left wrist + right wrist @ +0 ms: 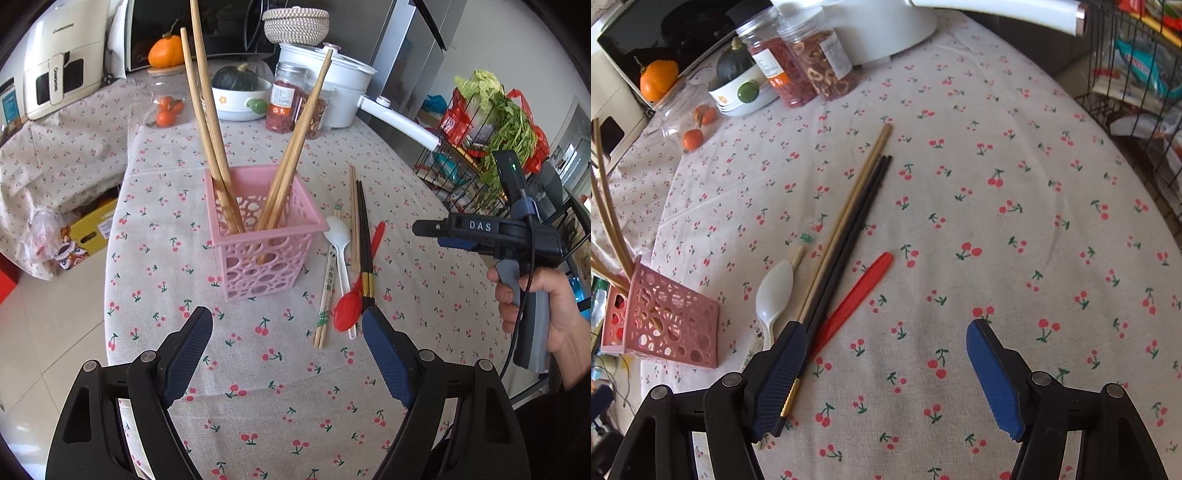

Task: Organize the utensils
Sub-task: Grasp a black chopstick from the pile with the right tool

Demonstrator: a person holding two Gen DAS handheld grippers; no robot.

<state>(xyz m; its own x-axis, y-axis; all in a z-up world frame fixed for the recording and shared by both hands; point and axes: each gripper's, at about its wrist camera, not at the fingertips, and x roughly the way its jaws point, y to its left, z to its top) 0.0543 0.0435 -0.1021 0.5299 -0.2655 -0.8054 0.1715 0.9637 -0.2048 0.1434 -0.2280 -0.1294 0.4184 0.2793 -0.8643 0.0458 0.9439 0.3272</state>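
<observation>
Claws both released – left claw (287,325) near pink basket (258,254), right claw (886,341) beside black chopsticks (849,236).

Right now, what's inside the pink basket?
The pink basket holds four wooden chopsticks leaning out the top. Its bottom is only partly visible through the holes, so smaller items can't be ruled out.

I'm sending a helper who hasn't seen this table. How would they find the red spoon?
Start at the pink basket holding tall chopsticks. Beside it, utensils lie loose on the cherry-print cloth. The red spoon is the only red one there, lying among the black chopsticks.
</observation>
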